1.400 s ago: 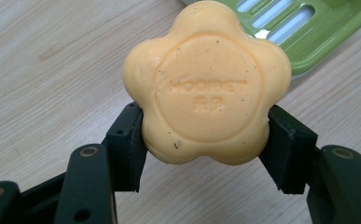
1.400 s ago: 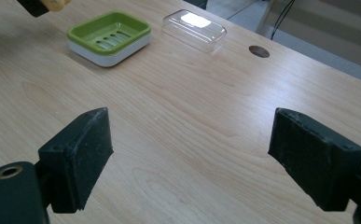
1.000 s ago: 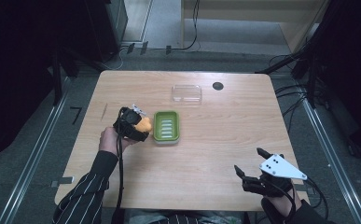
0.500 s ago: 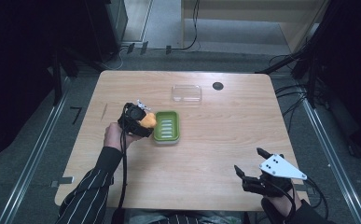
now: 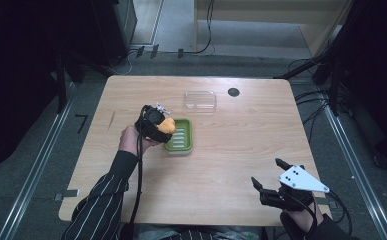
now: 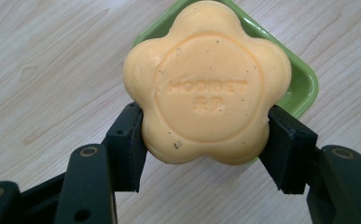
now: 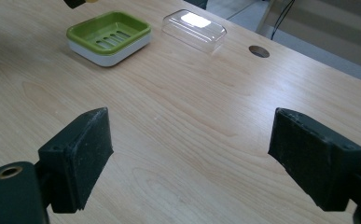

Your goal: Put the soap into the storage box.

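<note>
The left gripper (image 6: pixel 205 140) clamps the flower-shaped orange soap (image 6: pixel 206 84) by its sides, holding it over the near edge of the green soap dish (image 5: pixel 179 137), seemingly to lower it in. The clear lid (image 5: pixel 200 99) lies behind the dish, leaving it uncovered. The right gripper (image 5: pixel 271 180) waits wide open and empty near the table's (image 5: pixel 231 165) front edge.

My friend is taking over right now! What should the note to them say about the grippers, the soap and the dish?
Left gripper: jaws shut on the orange flower-shaped soap bar, held above the near-left edge of the green slotted soap dish.
Right gripper: jaws open, nothing between them, over bare wooden table at the near right.
Clear plastic lid: lying on the table beyond the dish, apart from it.
Done: soap picked up.
Left, probably: lower the soap into the dish, let go, then perhaps fit the lid.
</note>
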